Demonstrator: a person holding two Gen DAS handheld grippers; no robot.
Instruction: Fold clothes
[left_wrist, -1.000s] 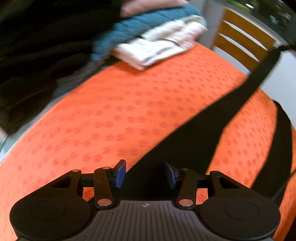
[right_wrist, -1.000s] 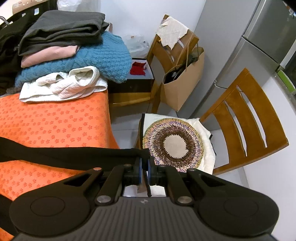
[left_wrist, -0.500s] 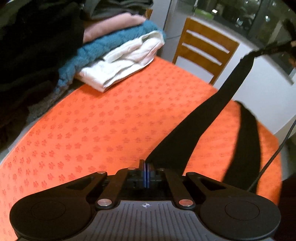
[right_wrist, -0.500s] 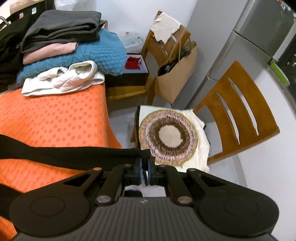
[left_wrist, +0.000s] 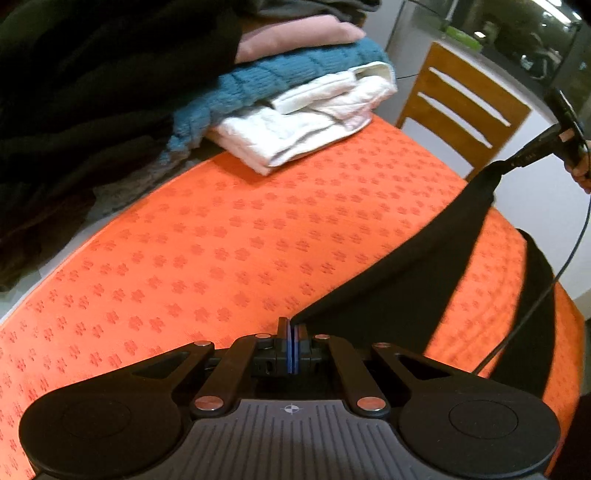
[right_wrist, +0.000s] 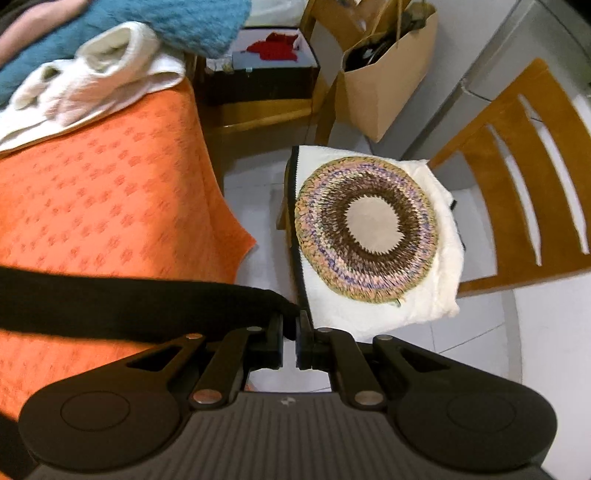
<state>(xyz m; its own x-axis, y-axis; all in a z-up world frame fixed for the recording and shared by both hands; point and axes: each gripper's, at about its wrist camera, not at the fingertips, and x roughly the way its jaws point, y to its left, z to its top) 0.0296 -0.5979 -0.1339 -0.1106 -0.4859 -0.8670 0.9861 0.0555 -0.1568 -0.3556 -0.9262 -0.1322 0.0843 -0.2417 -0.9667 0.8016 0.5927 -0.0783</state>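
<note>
Left wrist view: the left gripper sits at the bottom middle, and its blue pads are pressed together on one end of a black garment. The cloth runs up to the right edge of the frame, where the right gripper pinches the other end. So the garment hangs stretched between the two tongs, above the table with the orange tablecloth. Another black part lies on the cloth at the lower right.

In the right wrist view, the right gripper is squeezed on a bunched bit of the black garment, with a small gap left between the fingers by the thick cloth.

The garment looks soft, light and floppy. It will sag in the middle and may slip out if the hold is only on the very edge. I think the ends or corners are the best places to hold.

A pile of folded clothes sits at the upper left. At the top of the right wrist view, a brown paper bag holds dark things I cannot make out, and a dark box holds something red. A round woven mat lies on a chair cushion.
</note>
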